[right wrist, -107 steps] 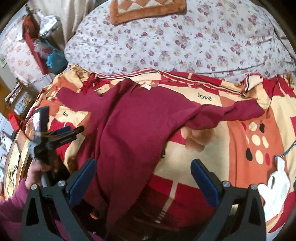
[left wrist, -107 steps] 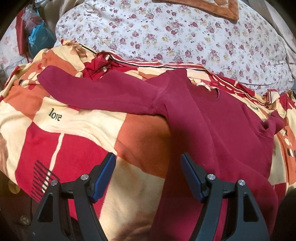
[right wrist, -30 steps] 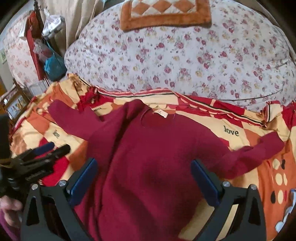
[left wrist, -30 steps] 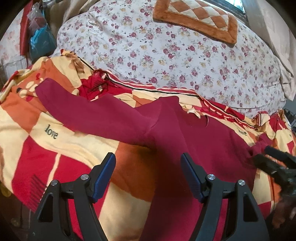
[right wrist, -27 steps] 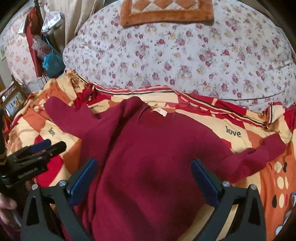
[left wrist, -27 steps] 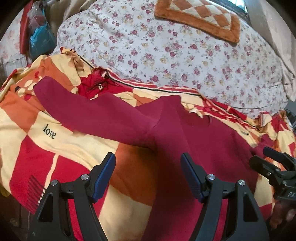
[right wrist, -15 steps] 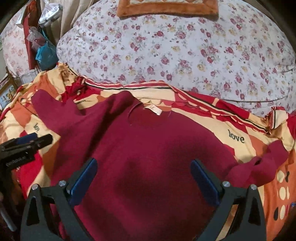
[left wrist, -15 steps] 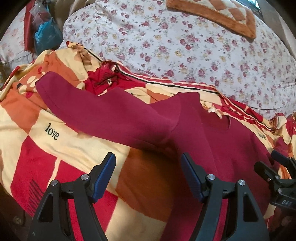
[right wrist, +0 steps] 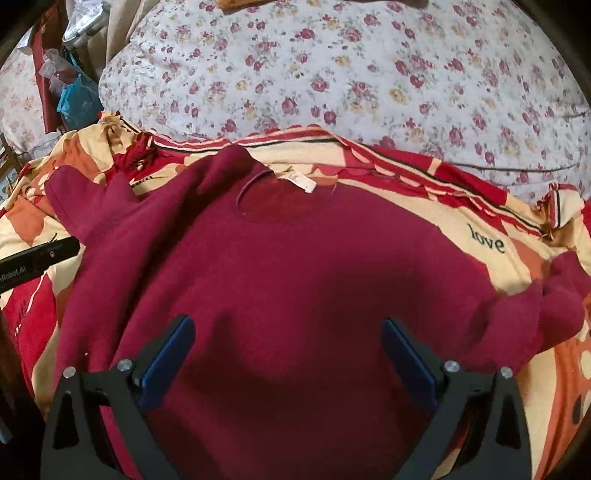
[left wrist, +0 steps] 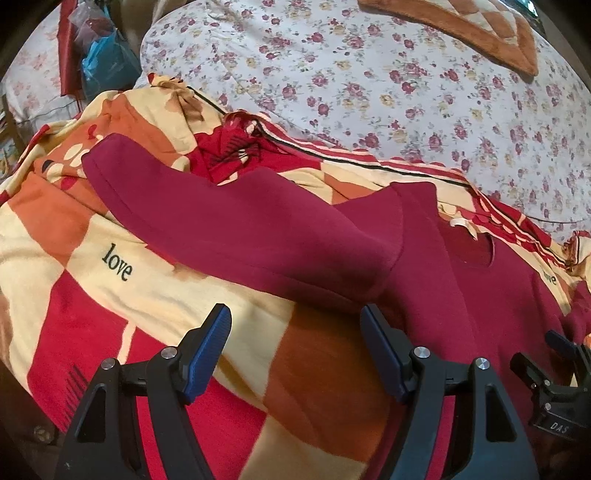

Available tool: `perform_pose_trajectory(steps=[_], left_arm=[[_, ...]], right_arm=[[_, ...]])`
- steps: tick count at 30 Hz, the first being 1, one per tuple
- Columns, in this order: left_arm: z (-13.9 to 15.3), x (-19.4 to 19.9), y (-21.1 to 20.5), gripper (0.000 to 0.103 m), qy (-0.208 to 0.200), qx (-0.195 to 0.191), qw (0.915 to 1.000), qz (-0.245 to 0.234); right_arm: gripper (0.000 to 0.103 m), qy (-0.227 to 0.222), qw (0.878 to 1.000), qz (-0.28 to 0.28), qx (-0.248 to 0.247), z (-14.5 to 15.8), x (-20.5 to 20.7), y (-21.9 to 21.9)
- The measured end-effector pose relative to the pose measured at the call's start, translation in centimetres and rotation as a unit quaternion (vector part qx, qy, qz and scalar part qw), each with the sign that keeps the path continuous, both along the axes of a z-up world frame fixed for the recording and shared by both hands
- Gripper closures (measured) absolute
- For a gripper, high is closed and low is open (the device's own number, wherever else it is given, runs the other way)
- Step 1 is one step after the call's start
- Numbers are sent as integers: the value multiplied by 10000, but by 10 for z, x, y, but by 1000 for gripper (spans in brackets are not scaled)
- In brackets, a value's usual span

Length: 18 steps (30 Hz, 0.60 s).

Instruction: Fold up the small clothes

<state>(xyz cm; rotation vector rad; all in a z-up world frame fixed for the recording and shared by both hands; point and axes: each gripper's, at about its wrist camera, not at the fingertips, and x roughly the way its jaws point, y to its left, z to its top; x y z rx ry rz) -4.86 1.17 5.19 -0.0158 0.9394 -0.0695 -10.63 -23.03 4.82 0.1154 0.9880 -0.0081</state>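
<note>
A dark red long-sleeved sweater [right wrist: 288,266] lies spread on a red, orange and cream blanket [left wrist: 155,291], neck with a white label [right wrist: 301,183] toward the far side. Its left sleeve [left wrist: 229,218] stretches out to the left; the right sleeve [right wrist: 554,310] lies bunched at the right. My left gripper [left wrist: 295,332] is open and empty, just short of the sleeve's armpit. My right gripper [right wrist: 288,343] is open and empty over the sweater's body. The right gripper also shows at the right edge of the left wrist view [left wrist: 554,376].
A large floral quilt [right wrist: 351,74] is heaped behind the blanket. An orange checked cushion [left wrist: 461,33] lies on it. A blue bag [left wrist: 103,66] and red items hang at the far left. The blanket's near edge drops off by my grippers.
Both grippers have moved forward and lower toward the sweater. The sweater looks larger in both views and has not shifted. Both stay open.
</note>
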Motion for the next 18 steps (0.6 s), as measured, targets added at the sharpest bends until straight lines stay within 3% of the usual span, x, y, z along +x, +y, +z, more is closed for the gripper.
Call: perform_pose_trajectory(steps=[13, 18], left_arm=[[-2, 18, 29, 49, 109, -29, 9993, 359], [-1, 31, 62, 49, 118, -38, 9963, 847]], right_arm=[[0, -30, 9999, 44, -114, -4, 2, 2], [0, -36, 10000, 48, -59, -4, 1, 0]])
